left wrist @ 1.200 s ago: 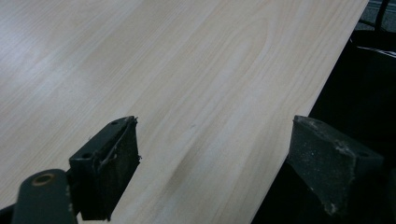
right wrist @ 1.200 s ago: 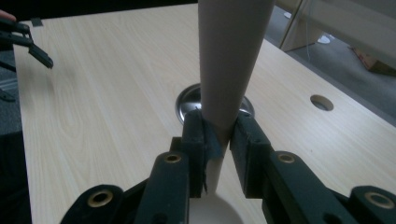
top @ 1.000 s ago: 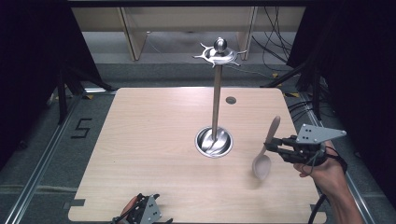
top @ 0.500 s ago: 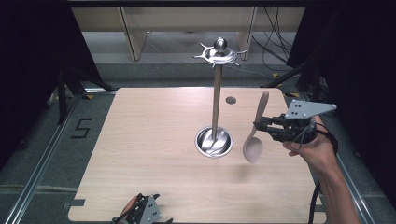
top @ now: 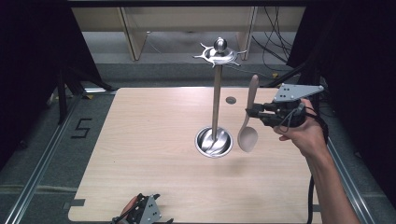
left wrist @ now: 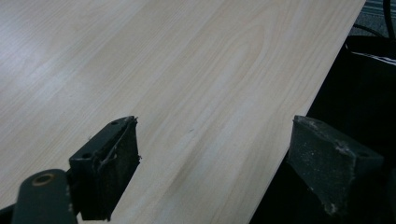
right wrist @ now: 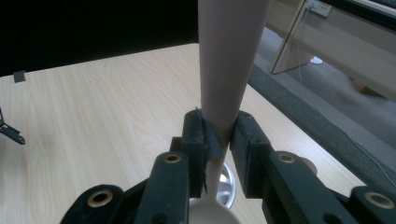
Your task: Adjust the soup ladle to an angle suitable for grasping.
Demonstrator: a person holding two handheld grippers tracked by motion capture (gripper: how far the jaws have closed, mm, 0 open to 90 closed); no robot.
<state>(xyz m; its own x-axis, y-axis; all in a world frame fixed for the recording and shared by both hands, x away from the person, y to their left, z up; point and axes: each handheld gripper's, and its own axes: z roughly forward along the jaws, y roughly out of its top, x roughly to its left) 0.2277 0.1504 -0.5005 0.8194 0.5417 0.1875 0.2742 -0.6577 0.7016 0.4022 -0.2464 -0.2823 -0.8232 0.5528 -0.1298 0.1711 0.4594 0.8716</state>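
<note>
Resting at the table's (top: 140, 140) near edge, left gripper (top: 140, 213) with jaws spread wide apart; standing mid-table, metal stand (top: 215, 102); just right of it, right gripper (top: 252, 113) clamping wooden spoon (top: 248, 126) upright, bowl down, above the tabletop.

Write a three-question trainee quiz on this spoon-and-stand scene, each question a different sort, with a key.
1. True or false: the right claw is shut on the wooden spoon.
2. Which end of the spoon points down? A) bowl B) handle
3. Fill in: the left claw is ____, with nothing between its pads.

Key:
1. True; its pads clamp the handle.
2. A; the bowl hangs beside the metal hanging stand, above the table.
3. Open.
</note>
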